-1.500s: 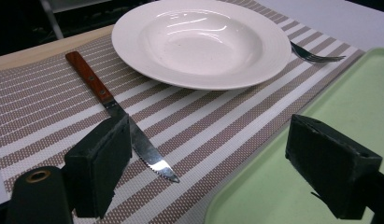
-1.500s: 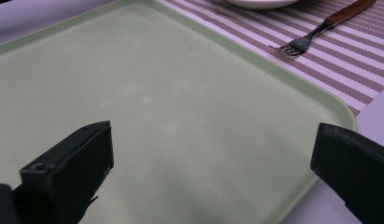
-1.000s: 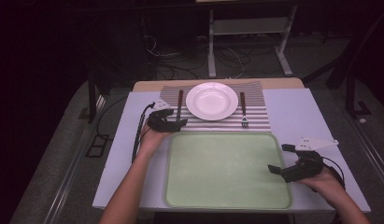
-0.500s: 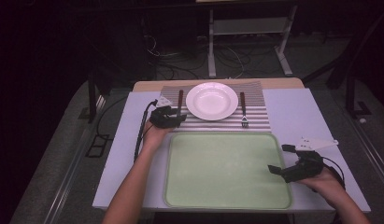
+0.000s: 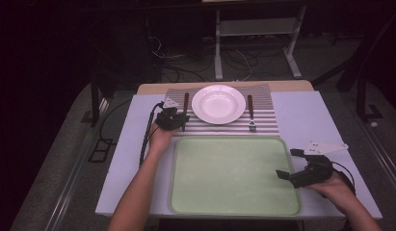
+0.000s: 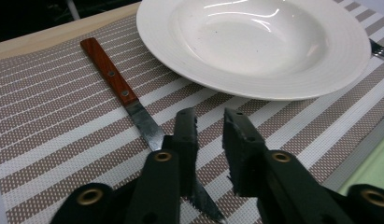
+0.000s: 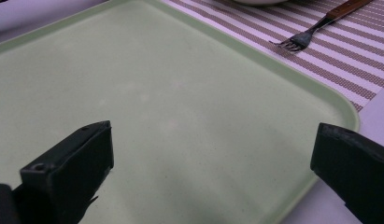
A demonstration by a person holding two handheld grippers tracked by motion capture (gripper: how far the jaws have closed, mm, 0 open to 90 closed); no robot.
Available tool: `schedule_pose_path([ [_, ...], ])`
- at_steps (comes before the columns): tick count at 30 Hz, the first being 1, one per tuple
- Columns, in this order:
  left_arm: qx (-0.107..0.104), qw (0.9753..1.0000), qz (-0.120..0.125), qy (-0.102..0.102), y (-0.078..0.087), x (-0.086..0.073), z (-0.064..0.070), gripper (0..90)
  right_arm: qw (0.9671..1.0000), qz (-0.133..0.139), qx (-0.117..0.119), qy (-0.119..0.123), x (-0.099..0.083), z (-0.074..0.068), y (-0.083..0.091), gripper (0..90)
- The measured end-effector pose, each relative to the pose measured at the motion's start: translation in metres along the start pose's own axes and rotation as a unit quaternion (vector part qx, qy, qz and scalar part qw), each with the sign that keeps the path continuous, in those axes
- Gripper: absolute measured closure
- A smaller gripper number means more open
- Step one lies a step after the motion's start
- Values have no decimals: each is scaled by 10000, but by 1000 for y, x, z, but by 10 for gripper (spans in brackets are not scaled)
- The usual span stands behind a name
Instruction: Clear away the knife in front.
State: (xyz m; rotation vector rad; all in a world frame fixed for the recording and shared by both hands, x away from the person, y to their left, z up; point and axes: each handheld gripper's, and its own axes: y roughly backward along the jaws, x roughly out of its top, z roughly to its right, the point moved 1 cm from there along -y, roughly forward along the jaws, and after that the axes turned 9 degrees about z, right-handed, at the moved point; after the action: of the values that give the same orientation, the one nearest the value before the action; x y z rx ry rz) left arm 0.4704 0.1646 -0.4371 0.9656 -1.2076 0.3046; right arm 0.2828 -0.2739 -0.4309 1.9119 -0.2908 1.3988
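table (image 5: 301, 115) with white cover carries everything; taking the green tray (image 5: 234, 175) as landmark. placemat (image 5: 224, 126) (striped) lies just beyond the tray's far edge, white plate (image 5: 218, 104) at its middle. fork (image 5: 250, 111) sits right of the plate, past the tray's far edge toward its right half, tines pointing at the tray.

knife (image 6: 133, 105) is the thing in hand: it lies on the placemat left of the plate, just beyond the tray's far left corner. long axis runs away from the tray, wooden handle at the far end, blade tip toward the tray's edge, flat on the mat.

change: left gripper (image 5: 172, 118) has moved up from the tray's far left corner onto the knife over the last second, so it now sits over the blade end (reach is done, grasp looks next). in the left gripper view its jaws stand a little apart, one jaw on or just above the blade, nothing clamped yet; cannot tell if it touches.

right gripper (image 5: 301, 175) has not moved, resting at the tray's right edge, near side. jaws wide apart over the tray's surface, holding nothing.

judgement: closing on the thin flat blade may slip.
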Motion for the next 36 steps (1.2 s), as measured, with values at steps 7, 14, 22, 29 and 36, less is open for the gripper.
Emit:
schedule_pose_path([
  [7, -25, 9999, -103, -28, -8, 1, -1, 893, 10000, 3, -22, -16, 0, 1, 0, 0],
  [14, -83, 9997, -192, 107, -16, -5, -4, 895, 10000, -13, -19, -20, 0, 1, 0, 0],
  [22, -35, 9993, -328, 146, -20, -8, -2, 895, 10000, 18, -30, -19, 0, 2, 2, 0],
  [29, 10, 9988, -455, 189, -23, -12, -3, 895, 10000, -2, -17, -12, -1, 1, 2, 0],
  [36, 51, 9985, -496, 227, -23, -14, -6, 896, 10000, 4, -33, -12, -1, 2, 3, 0],
])
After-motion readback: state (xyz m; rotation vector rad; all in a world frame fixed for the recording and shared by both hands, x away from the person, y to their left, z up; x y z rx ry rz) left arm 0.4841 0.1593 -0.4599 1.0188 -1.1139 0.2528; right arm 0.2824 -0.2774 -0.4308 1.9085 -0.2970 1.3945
